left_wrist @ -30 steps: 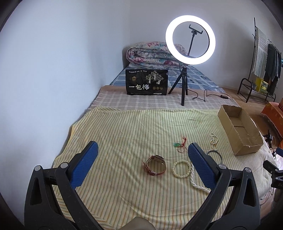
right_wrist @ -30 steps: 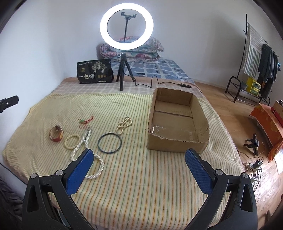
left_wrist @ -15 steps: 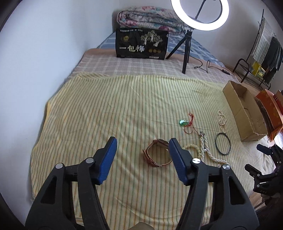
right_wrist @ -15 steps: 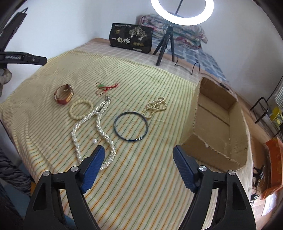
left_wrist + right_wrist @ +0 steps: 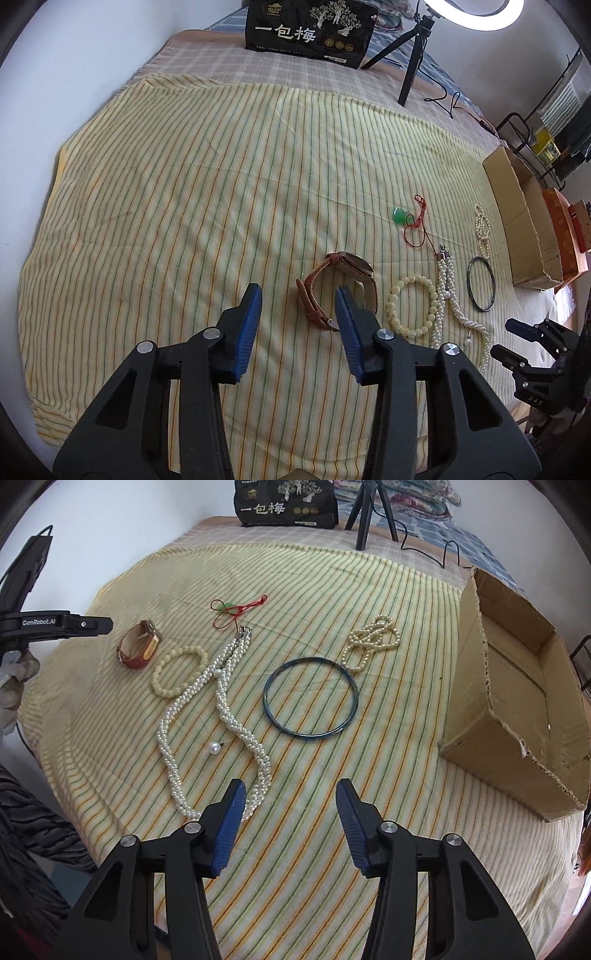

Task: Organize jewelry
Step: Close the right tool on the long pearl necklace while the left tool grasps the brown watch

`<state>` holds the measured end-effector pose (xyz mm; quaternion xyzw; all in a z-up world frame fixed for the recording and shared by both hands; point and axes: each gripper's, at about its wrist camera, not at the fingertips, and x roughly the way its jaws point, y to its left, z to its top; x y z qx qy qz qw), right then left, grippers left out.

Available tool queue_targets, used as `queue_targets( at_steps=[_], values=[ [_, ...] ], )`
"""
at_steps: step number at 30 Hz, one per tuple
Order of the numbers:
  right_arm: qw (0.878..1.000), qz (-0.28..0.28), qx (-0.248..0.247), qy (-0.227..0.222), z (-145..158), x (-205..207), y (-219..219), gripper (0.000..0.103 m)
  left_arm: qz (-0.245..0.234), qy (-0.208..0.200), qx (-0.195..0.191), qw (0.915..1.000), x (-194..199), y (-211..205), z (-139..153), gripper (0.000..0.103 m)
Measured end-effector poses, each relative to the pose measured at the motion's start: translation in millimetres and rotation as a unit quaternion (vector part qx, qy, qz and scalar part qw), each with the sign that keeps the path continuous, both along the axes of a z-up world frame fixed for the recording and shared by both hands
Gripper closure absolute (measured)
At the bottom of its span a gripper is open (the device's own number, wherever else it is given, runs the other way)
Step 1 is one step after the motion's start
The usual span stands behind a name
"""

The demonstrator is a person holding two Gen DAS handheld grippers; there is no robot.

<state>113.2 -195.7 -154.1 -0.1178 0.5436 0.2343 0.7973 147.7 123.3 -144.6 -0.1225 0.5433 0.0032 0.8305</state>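
Jewelry lies on a striped yellow cloth (image 5: 184, 184). My left gripper (image 5: 297, 295) is open, just short of a brown leather watch (image 5: 314, 299), its right finger beside the strap. Right of the watch lie a cream bead bracelet (image 5: 412, 308), a twisted pearl necklace (image 5: 448, 291), a dark bangle (image 5: 481, 283), a small pearl strand (image 5: 481, 230) and a green pendant on red cord (image 5: 399, 216). My right gripper (image 5: 288, 790) is open and empty, low over the cloth near the pearl necklace (image 5: 229, 709) and the bangle (image 5: 310, 699). The open cardboard box (image 5: 517, 709) stands to its right.
A black printed bag (image 5: 310, 31) and a ring light tripod (image 5: 410, 62) stand at the far side of the bed. A wall runs along the left. A clothes rack (image 5: 554, 122) and orange boxes (image 5: 565, 229) are beyond the box.
Both grippers have dropped and moved forward toward the cloth. The left has closed in on the watch, the right on the necklace and bangle. Both jaws have narrowed but stay open.
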Motion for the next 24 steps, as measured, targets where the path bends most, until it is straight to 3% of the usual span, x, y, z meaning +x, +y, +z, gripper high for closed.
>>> queue_targets(
  at_steps=[4, 11, 24],
  values=[
    [1.000, -0.003, 0.014, 0.024, -8.2, 5.1, 0.2, 0.065, 0.002, 0.006, -0.010, 0.9999, 3.2, 1.7, -4.4, 0.062],
    [1.000, 0.011, -0.001, 0.020, -14.0, 9.9, 10.7, 0.073, -0.003, 0.021, -0.013, 0.9997, 8.0, -2.1, -14.5, 0.067],
    [0.999, 0.021, -0.025, 0.004, -21.5, 15.7, 24.2, 0.074, -0.001, 0.047, -0.002, 0.9989, 23.1, -4.8, -38.9, 0.067]
  ],
)
